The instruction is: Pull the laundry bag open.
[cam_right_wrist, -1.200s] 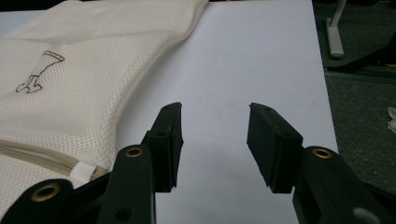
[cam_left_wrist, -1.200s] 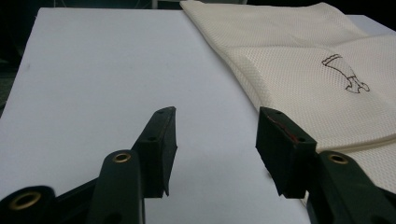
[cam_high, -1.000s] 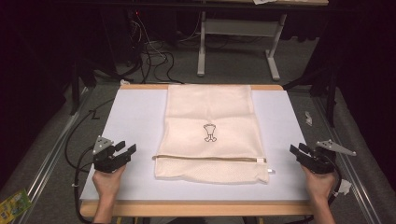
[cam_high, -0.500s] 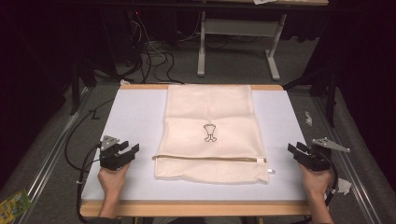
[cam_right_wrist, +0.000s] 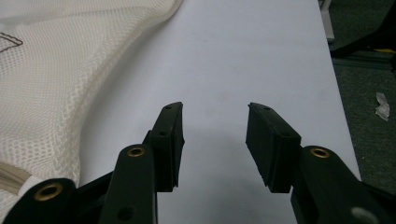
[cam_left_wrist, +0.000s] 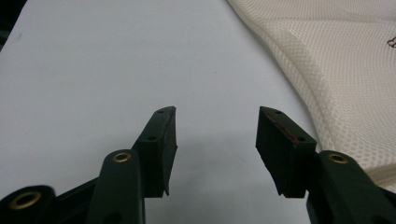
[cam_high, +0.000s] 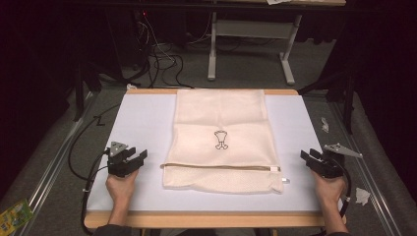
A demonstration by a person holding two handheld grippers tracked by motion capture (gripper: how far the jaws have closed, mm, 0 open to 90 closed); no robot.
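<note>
A cream mesh laundry bag (cam_high: 221, 140) lies flat in the middle of the white table top (cam_high: 137, 123), with a small dark logo and a zip (cam_high: 221, 167) running across near its front edge. The bag's mesh (cam_left_wrist: 345, 70) fills the upper right of the left gripper view and its mesh (cam_right_wrist: 56, 79) the left of the right gripper view. My left gripper (cam_high: 138, 156) rests low over the table left of the bag, jaws apart, nothing between them (cam_left_wrist: 217, 140). My right gripper (cam_high: 306, 158) sits right of the bag near the table's edge, jaws apart and empty (cam_right_wrist: 215, 137).
The table has a wooden rim (cam_high: 211, 219). Grey carpet surrounds it, with cables (cam_high: 162, 59) and a metal desk frame (cam_high: 246, 44) behind. A scrap of paper (cam_high: 363, 195) lies on the floor at right, a green packet (cam_high: 12, 214) at lower left.
My left gripper has moved a little toward the front of the table and lower. The right gripper has hardly shifted. The bag lies as before.
</note>
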